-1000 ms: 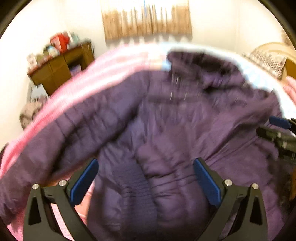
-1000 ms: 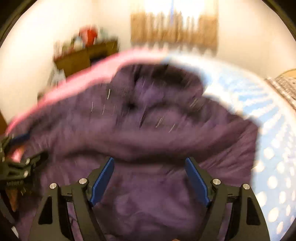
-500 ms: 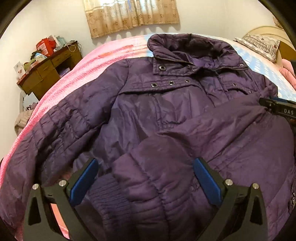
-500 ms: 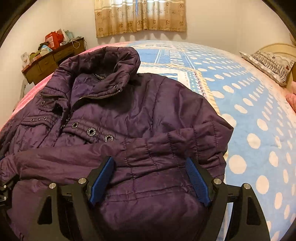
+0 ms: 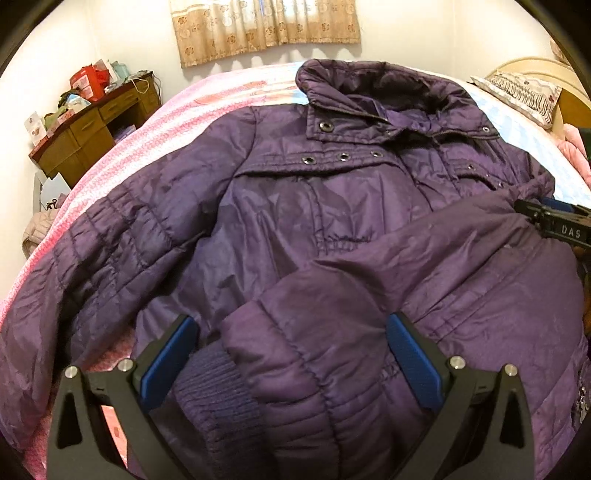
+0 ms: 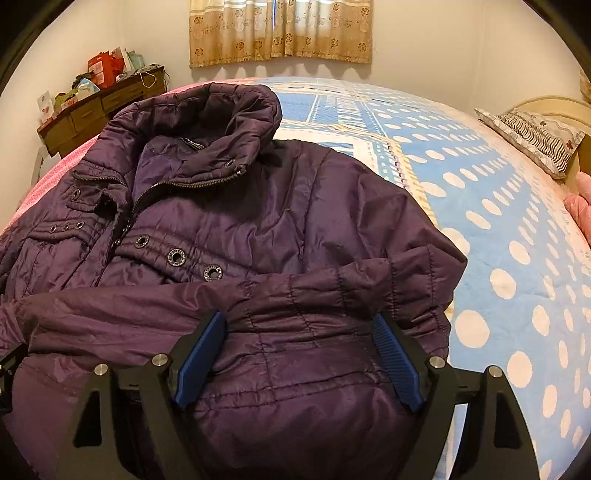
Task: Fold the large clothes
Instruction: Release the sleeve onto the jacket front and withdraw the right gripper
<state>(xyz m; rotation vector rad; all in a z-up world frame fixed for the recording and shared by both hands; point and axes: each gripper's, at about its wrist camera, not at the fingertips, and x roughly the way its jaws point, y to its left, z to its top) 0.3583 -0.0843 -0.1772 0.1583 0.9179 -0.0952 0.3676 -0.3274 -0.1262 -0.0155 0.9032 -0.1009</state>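
A dark purple quilted jacket [image 5: 314, 221] [image 6: 258, 206] lies front up on the bed, collar at the far end. One sleeve [image 5: 443, 258] [image 6: 147, 306] is folded across the chest, ending in a knitted cuff [image 5: 210, 391]. My left gripper [image 5: 291, 354] stands wide over that cuff end, and the pads do not squeeze it. My right gripper [image 6: 299, 354] straddles the sleeve's shoulder end; its jaws are opening and the fabric lies loose between them. The right gripper [image 5: 554, 221] also shows at the right edge of the left wrist view.
The bed has a pink cover [image 5: 177, 122] on the left and a blue dotted cover [image 6: 498, 221] on the right. A cluttered wooden desk [image 5: 92, 125] stands at the far left wall. A patterned pillow [image 6: 535, 136] lies far right, and curtains [image 6: 280, 33] hang behind.
Both grippers have come down toward the jacket and the blurred views have steadied. The sleeve now rests across the chest. Little has moved in the last half second.
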